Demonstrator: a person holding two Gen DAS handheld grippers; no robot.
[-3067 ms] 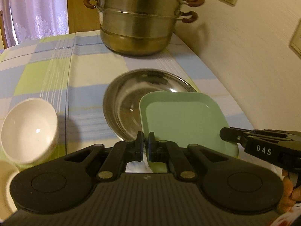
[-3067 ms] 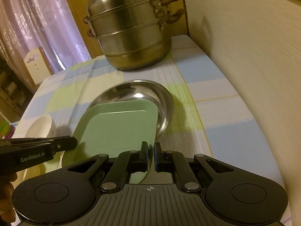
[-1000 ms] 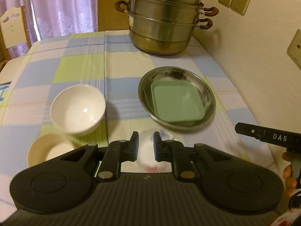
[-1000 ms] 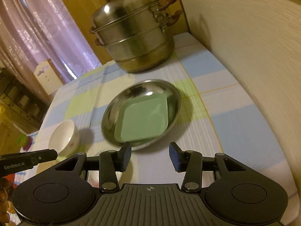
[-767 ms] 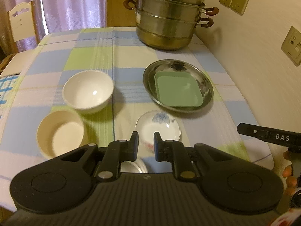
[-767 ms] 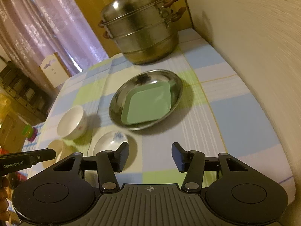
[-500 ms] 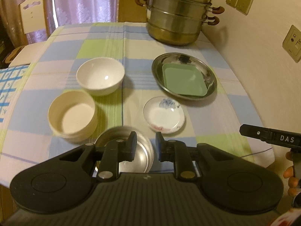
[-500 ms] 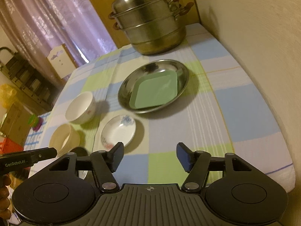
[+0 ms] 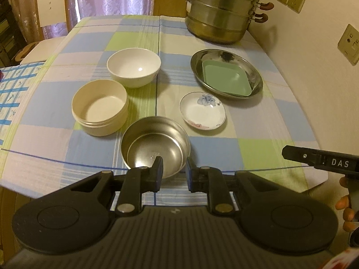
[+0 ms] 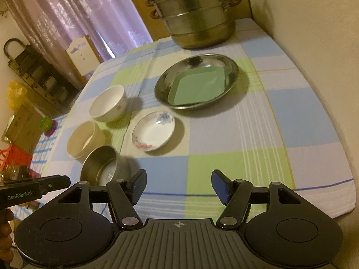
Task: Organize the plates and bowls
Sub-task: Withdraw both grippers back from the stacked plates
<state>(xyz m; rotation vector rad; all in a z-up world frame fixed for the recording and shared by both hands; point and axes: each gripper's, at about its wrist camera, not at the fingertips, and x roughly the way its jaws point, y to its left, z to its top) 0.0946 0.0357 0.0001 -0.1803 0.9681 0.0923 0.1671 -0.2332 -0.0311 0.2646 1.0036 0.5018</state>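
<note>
Steel plate (image 9: 255, 76), far right by the wall, holds green square tray (image 9: 225, 77); stiff, slick, take by rim.
White porcelain bowl (image 9: 134, 67), cream tub (image 9: 99, 106), steel bowl (image 9: 154, 144): left cluster; porcelain likely fragile.
Flowered saucer (image 9: 202, 110): centre, light, chippable; pinch the rim.
Left gripper (image 9: 172, 172): narrow gap, empty.
Right gripper (image 10: 178, 187): jaws just widened, empty.

The black two-finger left gripper (image 9: 172, 170) tilts downward, its jaws a little apart and holding nothing. The black two-finger right gripper (image 10: 178, 186) also tilts down; its jaws have just been opening and stand wide and empty.
</note>
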